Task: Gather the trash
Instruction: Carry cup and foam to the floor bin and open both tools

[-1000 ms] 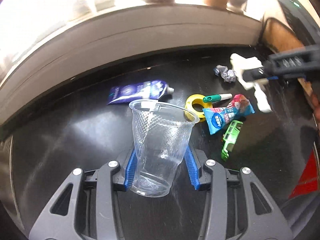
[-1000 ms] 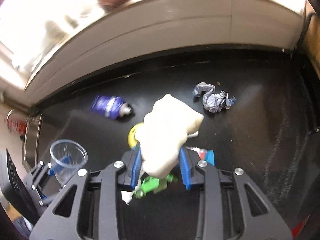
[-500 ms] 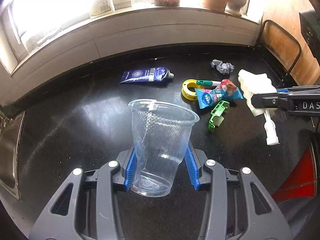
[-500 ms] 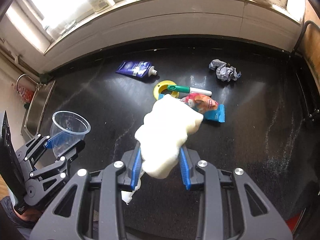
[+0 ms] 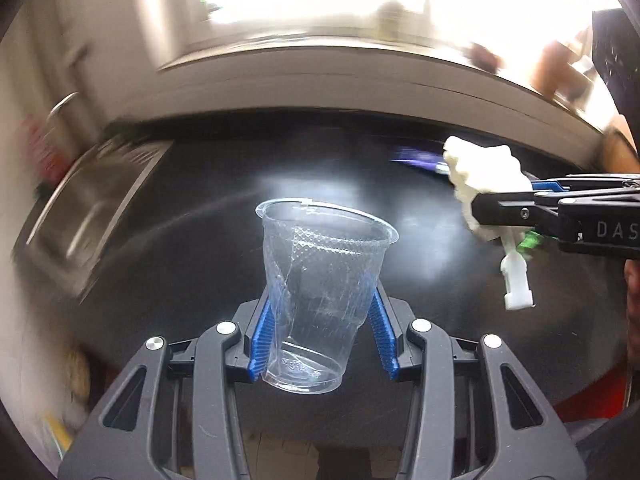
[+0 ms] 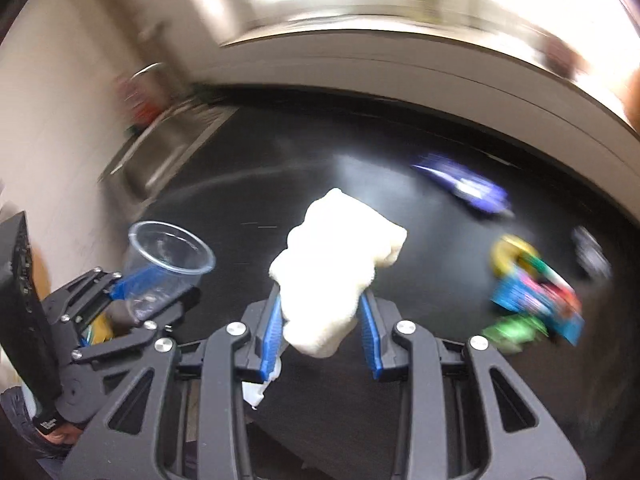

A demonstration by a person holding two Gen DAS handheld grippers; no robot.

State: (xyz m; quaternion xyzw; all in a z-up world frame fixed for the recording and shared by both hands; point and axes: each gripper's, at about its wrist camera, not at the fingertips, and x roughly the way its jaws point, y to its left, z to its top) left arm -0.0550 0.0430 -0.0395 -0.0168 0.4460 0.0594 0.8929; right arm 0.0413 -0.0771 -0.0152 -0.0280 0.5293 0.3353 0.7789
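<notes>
My left gripper [image 5: 320, 332] is shut on a clear plastic cup [image 5: 320, 280] and holds it upright above the black counter [image 5: 200, 264]. My right gripper [image 6: 322, 328] is shut on a crumpled white wad of paper [image 6: 336, 264], lifted off the counter. In the left wrist view the wad [image 5: 484, 184] and the right gripper [image 5: 480, 210] show at the right. In the right wrist view the cup [image 6: 164, 268] and the left gripper [image 6: 152, 284] show at the left.
On the counter lie a purple tube [image 6: 464, 188], a yellow tape ring [image 6: 508, 256], a blue and red snack wrapper [image 6: 536, 300], a green toy [image 6: 516, 328] and a grey crumpled scrap [image 6: 592, 256]. A steel sink [image 5: 88, 216] sits at the left. A window ledge runs behind.
Both grippers have swung left with their loads; the sink has come into view and the pile of trash has shifted right. Both views are now motion-blurred.
</notes>
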